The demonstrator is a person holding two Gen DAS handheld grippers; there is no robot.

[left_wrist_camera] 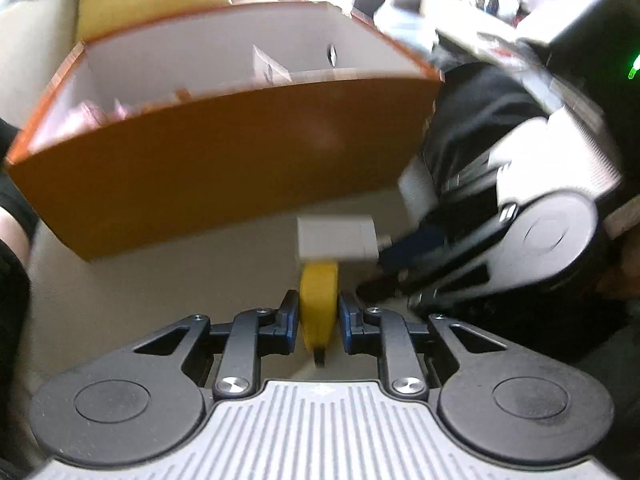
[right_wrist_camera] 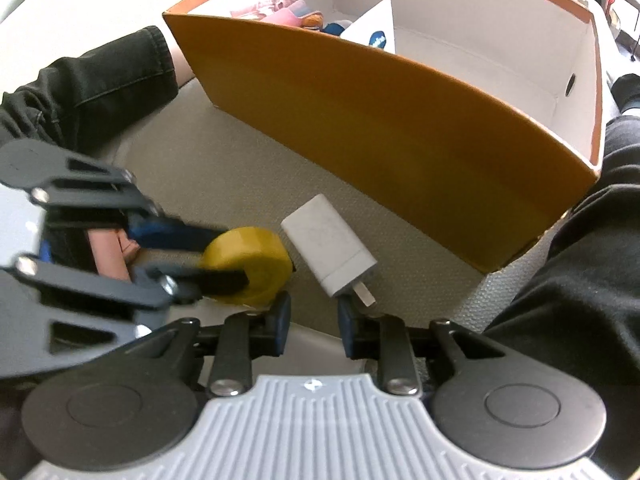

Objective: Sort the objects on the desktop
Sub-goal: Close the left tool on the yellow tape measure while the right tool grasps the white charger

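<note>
1. In the left wrist view we see the left gripper (left_wrist_camera: 318, 314) nearly closed, its blue pads pressed on both flat sides of a yellow tape roll (left_wrist_camera: 319, 304) that stands on edge between them.
2. Just beyond the roll lies a white charger (left_wrist_camera: 338, 242), blurred, on the beige woven surface (left_wrist_camera: 160, 292); the two look close together, but we cannot tell whether they touch.
3. The orange box (left_wrist_camera: 224, 160) fills the far side, its long wall near the charger; white dividers and some pink things show inside, too blurred for us to name.
4. The right gripper (left_wrist_camera: 384, 280) reaches in from the right edge, crowding that side; bare surface lies open to the left of the roll.
5. In the right wrist view we see the right gripper (right_wrist_camera: 314, 320) partly open with nothing pressed between its pads; the charger's (right_wrist_camera: 328, 248) metal plug end lies just ahead of the right finger.
6. The left gripper (right_wrist_camera: 224, 260) comes in from the left edge, clamped on the tape roll (right_wrist_camera: 248, 264), which sits just beside the charger.
7. The box (right_wrist_camera: 380, 128) runs diagonally behind both; one compartment holds pink, blue and orange items and a white card (right_wrist_camera: 376, 28), and the right part shows bare floor.
8. A dark sleeve (right_wrist_camera: 80, 88) lies at the box's left corner and dark fabric (right_wrist_camera: 580, 280) closes the right edge, so open surface (right_wrist_camera: 224, 168) remains mainly between box wall and grippers.
</note>
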